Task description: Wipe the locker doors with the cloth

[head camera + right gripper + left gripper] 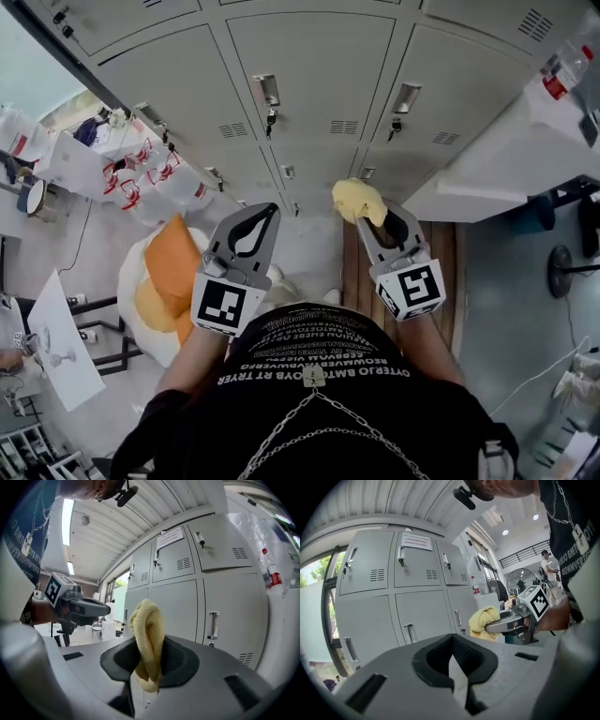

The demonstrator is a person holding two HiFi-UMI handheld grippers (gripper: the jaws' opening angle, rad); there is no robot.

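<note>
Cloth (358, 200), yellow and bunched, is clamped between the jaws of the right gripper (382, 225). In the right gripper view the cloth (147, 639) is seen rising out of the dark jaw opening of the right gripper (147, 667), with a fold hanging below the pinch. In the head view the bundle is carried at the gripper's 12 o'clock end, close before the grey locker doors (309, 75); whether it touches them cannot be told.

The left gripper (255, 220) is held at the 9 o'clock side of the right one, level with it and apart from it. Its jaws are pressed together in the left gripper view, and nothing is held by the left gripper (457, 667). From there the cloth (482, 620) is seen at 2 o'clock, in front of the locker doors (422, 616).

A paper notice (416, 541) is fixed on an upper door. On the floor, an orange cushion (173, 262) is seen at 9 o'clock of the left gripper, and a fan (562, 270) at 3 o'clock of the right one.
</note>
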